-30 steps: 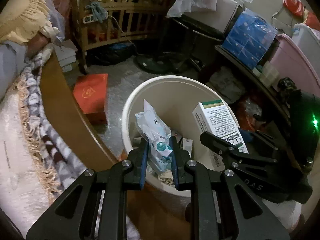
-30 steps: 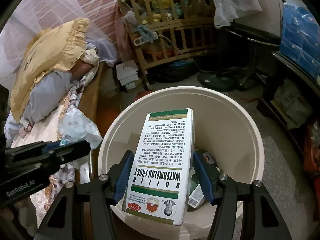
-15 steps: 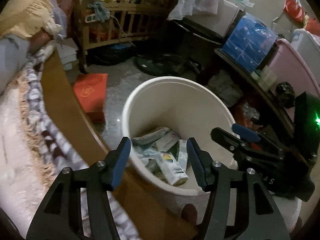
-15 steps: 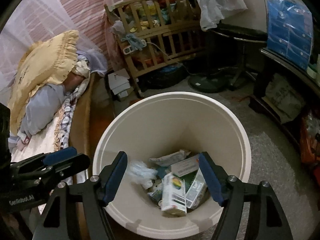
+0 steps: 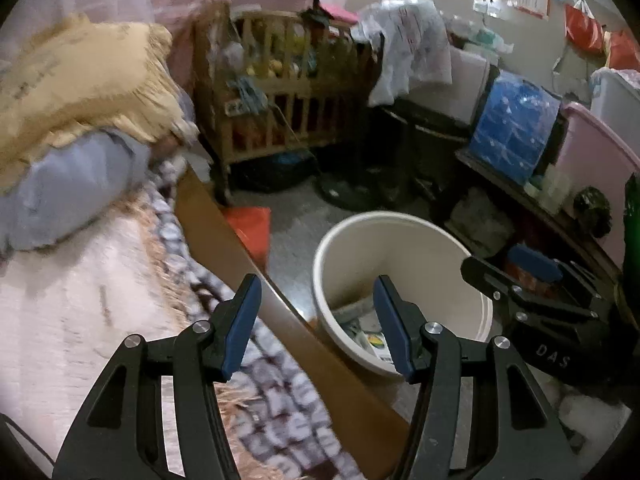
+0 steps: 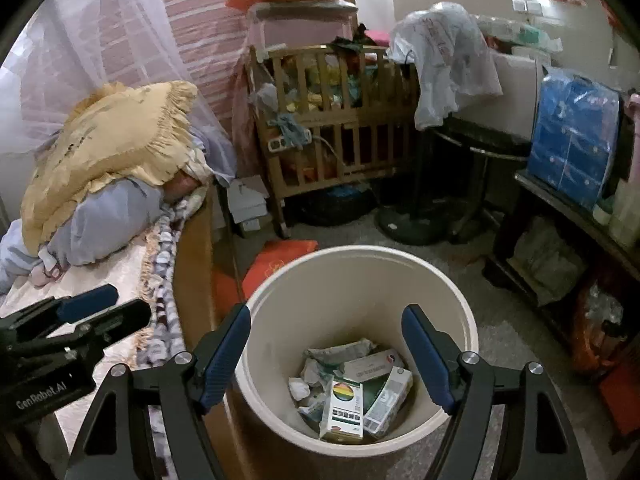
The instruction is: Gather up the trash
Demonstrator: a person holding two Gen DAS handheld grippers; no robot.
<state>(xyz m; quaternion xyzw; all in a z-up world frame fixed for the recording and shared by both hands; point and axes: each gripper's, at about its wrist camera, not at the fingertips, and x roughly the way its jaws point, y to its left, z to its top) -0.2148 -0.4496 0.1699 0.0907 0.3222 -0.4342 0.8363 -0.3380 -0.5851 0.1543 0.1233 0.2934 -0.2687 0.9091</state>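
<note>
A cream round bin (image 6: 362, 256) stands on the floor beside the bed. At its bottom lie several medicine boxes (image 6: 347, 408) and crumpled wrappers (image 6: 308, 372). My right gripper (image 6: 326, 354) hovers above the bin with its jaws opening and nothing between them. In the left wrist view the bin (image 5: 400, 248) sits lower right. My left gripper (image 5: 318, 324) is open and empty over the wooden bed rail (image 5: 224, 232). The right gripper (image 5: 532, 280) shows at the right of that view, and the left gripper (image 6: 84, 312) shows at the left of the right wrist view.
A bed with a fringed patterned blanket (image 5: 280, 392), a yellow pillow (image 6: 116, 140) and grey-blue bedding is on the left. A red box (image 6: 280, 264) lies on the floor behind the bin. A wooden crib (image 6: 332, 128), a fan base (image 6: 416, 220) and cluttered shelves (image 6: 568, 216) ring the floor.
Both grippers let go of their trash: the wrapper and the white box dropped into the bin. Both then rose and drew back, the left one swinging left over the bed rail.
</note>
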